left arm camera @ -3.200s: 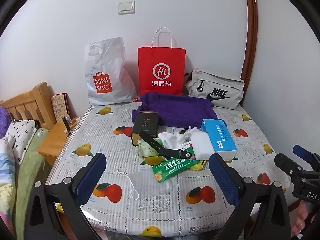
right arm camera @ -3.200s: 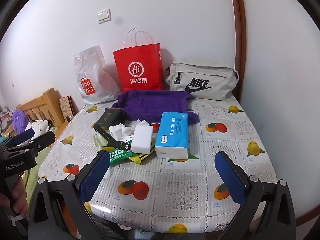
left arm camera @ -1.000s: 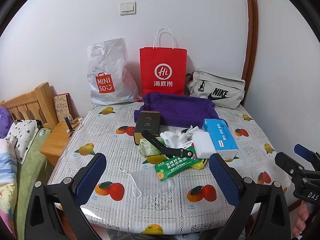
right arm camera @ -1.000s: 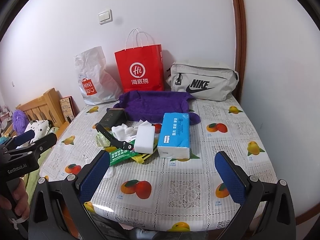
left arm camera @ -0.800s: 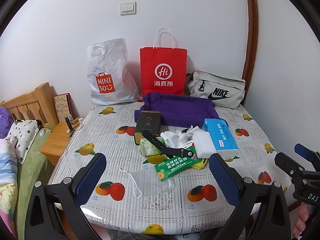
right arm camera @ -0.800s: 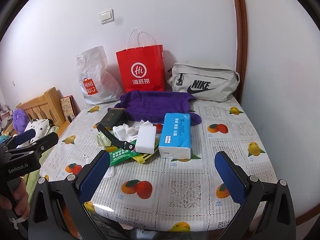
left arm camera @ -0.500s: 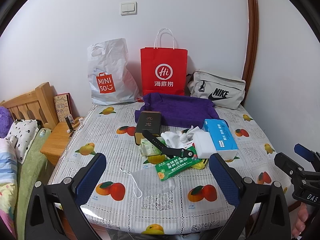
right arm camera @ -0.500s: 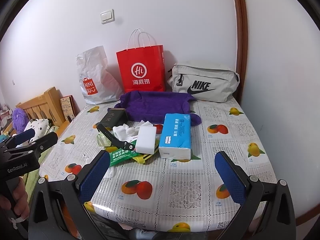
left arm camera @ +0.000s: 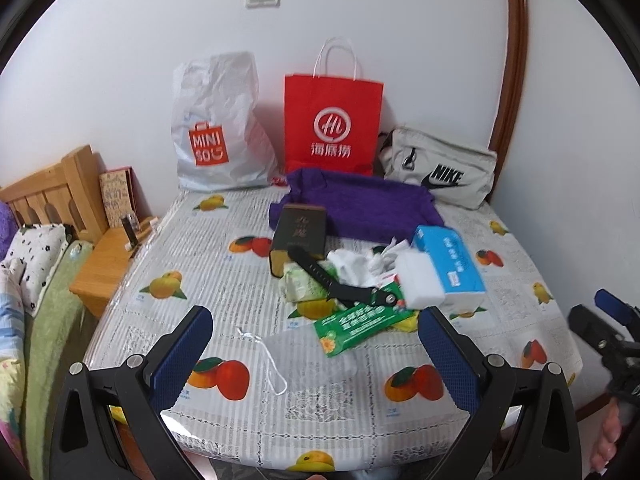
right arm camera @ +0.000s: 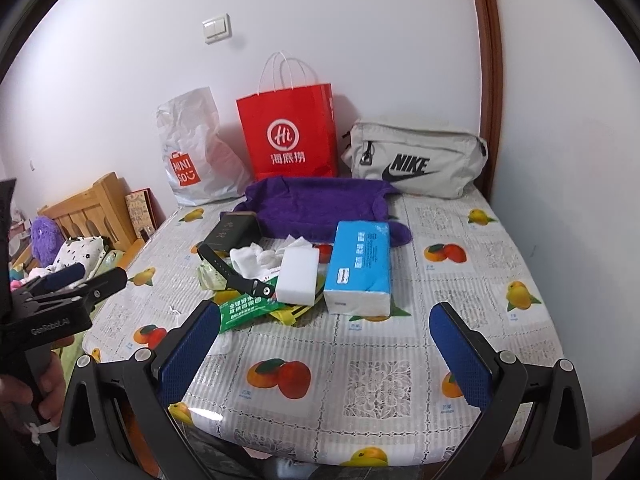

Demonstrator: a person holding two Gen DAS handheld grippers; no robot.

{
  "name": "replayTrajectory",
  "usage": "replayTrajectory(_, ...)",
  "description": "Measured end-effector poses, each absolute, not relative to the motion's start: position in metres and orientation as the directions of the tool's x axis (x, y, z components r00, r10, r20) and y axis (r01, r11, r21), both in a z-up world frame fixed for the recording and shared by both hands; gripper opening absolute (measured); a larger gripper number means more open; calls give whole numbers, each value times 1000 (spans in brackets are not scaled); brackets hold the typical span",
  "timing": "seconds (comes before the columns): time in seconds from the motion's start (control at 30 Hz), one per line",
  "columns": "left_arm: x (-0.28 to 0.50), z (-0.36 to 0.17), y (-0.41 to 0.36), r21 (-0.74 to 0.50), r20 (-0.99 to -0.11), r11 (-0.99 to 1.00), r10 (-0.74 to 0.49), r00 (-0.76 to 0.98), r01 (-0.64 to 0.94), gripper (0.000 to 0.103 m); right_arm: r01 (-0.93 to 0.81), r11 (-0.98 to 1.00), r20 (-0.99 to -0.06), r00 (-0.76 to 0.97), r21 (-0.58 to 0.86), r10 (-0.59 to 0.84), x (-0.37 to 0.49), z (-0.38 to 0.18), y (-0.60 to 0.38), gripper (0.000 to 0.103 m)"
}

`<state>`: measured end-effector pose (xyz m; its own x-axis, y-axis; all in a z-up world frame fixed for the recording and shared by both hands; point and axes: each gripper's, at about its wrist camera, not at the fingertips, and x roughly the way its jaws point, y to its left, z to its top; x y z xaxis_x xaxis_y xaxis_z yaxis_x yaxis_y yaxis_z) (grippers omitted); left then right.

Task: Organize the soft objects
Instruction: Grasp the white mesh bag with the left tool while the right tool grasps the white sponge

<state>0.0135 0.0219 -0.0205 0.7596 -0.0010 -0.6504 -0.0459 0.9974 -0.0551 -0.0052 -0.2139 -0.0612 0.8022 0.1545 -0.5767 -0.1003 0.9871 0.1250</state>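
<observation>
Both views crept slightly closer since 3.2 s ago, clutter unmoved | I read left gripper (left arm camera: 316, 354) and right gripper (right arm camera: 326, 344) spread wide, empty | blue tissue pack (right arm camera: 358, 266) landmark: white sponge (right arm camera: 298, 274) touching its left, purple cloth (right arm camera: 320, 206) behind it.

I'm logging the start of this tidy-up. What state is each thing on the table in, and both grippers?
left gripper: open, empty, above the near table edge
right gripper: open, empty
blue tissue pack: lying flat, sealed
white sponge block: lying beside the tissue pack
purple cloth: spread out, rumpled
red paper bag: upright against the wall
grey waist bag: zipped, against the wall
black watch strap: unbuckled, draped over the pile
</observation>
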Motion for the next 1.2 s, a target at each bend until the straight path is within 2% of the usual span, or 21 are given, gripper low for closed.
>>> replayTrajectory(0.33,54,-94,24,-23,-774,997,24,633,-67,103,-93,987,-633,758,128,154,18,-93,-212,103)
replayTrajectory(0.63,80,-150,16,-26,-829,999,2,559,-42,103,-98,986,-683,713,132,162,41,-119,-205,103)
replayTrajectory(0.9,95,-187,9,-26,-843,999,-3,538,-34,103,-109,983,-736,651,151,185,65,-151,-198,103)
replayTrajectory(1.2,95,-192,12,-4,-820,1000,11,573,-26,103,-117,977,-774,596,177,212,87,-180,-195,102)
